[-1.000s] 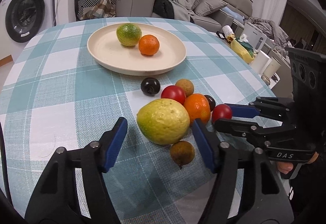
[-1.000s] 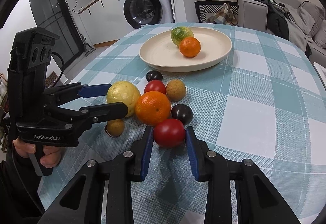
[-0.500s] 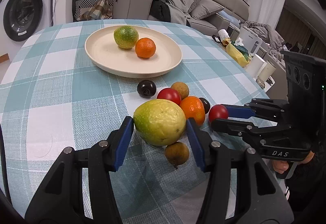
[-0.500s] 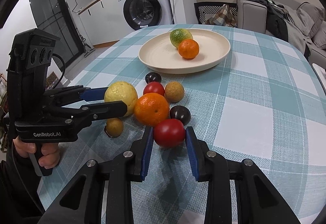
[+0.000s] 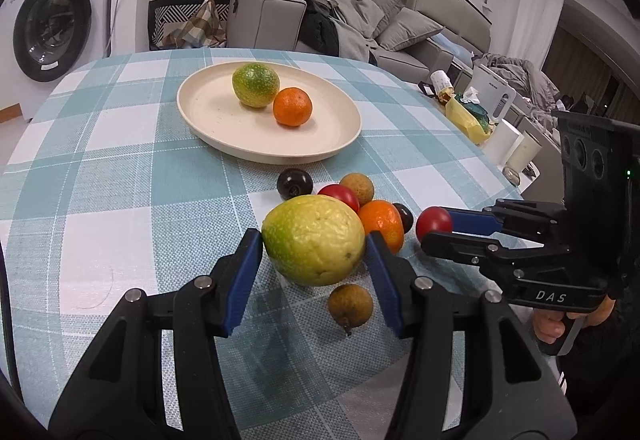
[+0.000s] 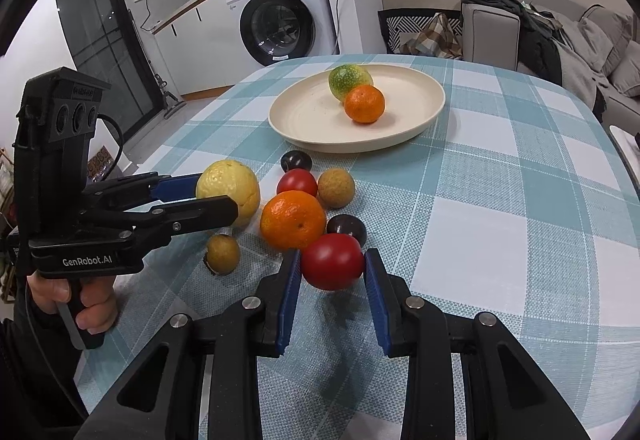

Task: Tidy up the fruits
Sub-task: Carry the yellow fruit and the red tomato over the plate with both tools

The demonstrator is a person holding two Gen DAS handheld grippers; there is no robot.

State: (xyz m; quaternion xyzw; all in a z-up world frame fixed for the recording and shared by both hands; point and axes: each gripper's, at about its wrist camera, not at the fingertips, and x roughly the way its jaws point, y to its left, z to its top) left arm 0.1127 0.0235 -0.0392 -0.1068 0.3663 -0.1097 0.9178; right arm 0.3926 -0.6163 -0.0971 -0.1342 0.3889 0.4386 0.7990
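Observation:
A large yellow-green fruit (image 5: pixel 312 228) sits between the blue pads of my left gripper (image 5: pixel 313 244), which is shut on it; the right wrist view shows this gripper (image 6: pixel 216 200) from the side. My right gripper (image 6: pixel 333 260) is shut on a red tomato (image 6: pixel 332 268), just right of the fruit pile. The cream plate (image 5: pixel 224 128) further back holds a green citrus (image 5: pixel 255 85) and a small orange (image 5: pixel 292 106). Loose on the cloth lie an orange (image 5: pixel 380 224), a second tomato (image 5: pixel 340 196), two dark plums, and two brown longans (image 5: pixel 350 304).
The round table has a teal and white checked cloth (image 5: pixel 100 168). A washing machine (image 6: pixel 280 24) stands behind at the left and a sofa with clothes (image 5: pixel 320 20) at the back. Cups and a yellow bag (image 5: pixel 468 120) sit off the table's right edge.
The left gripper's jaws closed in from wide apart onto the yellow-green fruit. The right gripper kept its hold on the red tomato and stayed put.

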